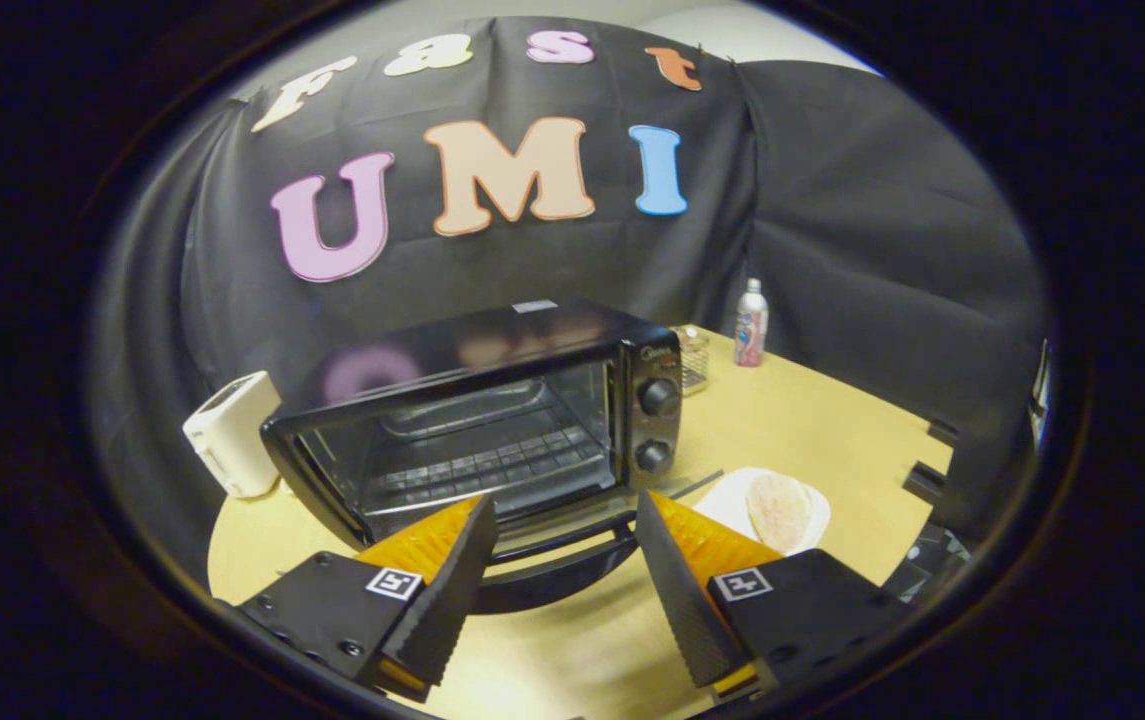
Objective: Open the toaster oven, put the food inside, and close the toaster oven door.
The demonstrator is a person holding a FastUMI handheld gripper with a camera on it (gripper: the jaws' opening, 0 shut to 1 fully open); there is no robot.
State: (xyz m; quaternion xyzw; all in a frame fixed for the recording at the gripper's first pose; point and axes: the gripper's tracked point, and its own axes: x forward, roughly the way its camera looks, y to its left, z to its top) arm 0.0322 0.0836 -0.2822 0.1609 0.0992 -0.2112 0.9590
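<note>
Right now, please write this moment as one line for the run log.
stage: door open, food not yet inside | gripper: open, fingers either side of door handle | toaster oven: empty rack | food: on plate, right of oven

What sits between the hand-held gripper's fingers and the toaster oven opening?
In the gripper view, the open hand-held gripper faces the toaster oven. Between them lies the lowered oven door, its handle bar just ahead of the fingertips.

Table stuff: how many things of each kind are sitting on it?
Toaster oven, door open: 1
White toaster: 1
Bottle: 1
Clear jar: 1
Plate with food: 1
Total: 5
The open gripper hovers by the door handle.
</note>
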